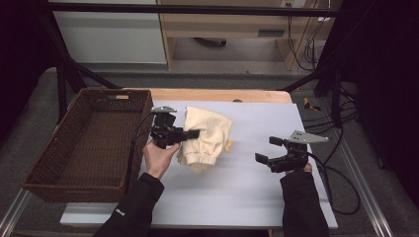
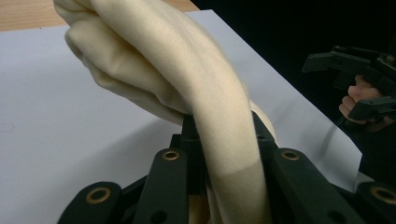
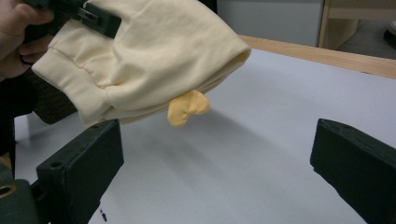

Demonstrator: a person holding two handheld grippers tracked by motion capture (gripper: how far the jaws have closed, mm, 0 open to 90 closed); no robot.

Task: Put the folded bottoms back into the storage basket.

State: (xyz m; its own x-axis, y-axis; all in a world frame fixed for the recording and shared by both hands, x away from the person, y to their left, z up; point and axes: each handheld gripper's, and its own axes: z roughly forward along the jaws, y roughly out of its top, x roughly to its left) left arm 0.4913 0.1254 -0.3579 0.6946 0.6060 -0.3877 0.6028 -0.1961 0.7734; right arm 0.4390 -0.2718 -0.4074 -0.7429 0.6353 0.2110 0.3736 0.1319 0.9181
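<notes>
A folded cream garment (image 1: 210, 136) with ribbed cuffs hangs partly lifted above the white sheet (image 1: 237, 182). My left gripper (image 1: 192, 133) is shut on its left edge. In the left gripper view the cloth (image 2: 187, 70) runs between the black jaws of that gripper (image 2: 222, 128). A small orange tab (image 3: 187, 108) dangles under the garment (image 3: 154, 51). My right gripper (image 1: 268, 149) stands open to the right of the garment, apart from it. In its own view the right gripper (image 3: 219, 158) has nothing between its jaws. Farther off, the right gripper (image 2: 355, 84) also appears in the left gripper view.
A dark wicker basket (image 1: 89, 95) stands at the table's left, right beside my left hand. A wooden table edge (image 1: 217, 95) runs along the back. Cables (image 1: 341, 187) trail off the right side.
</notes>
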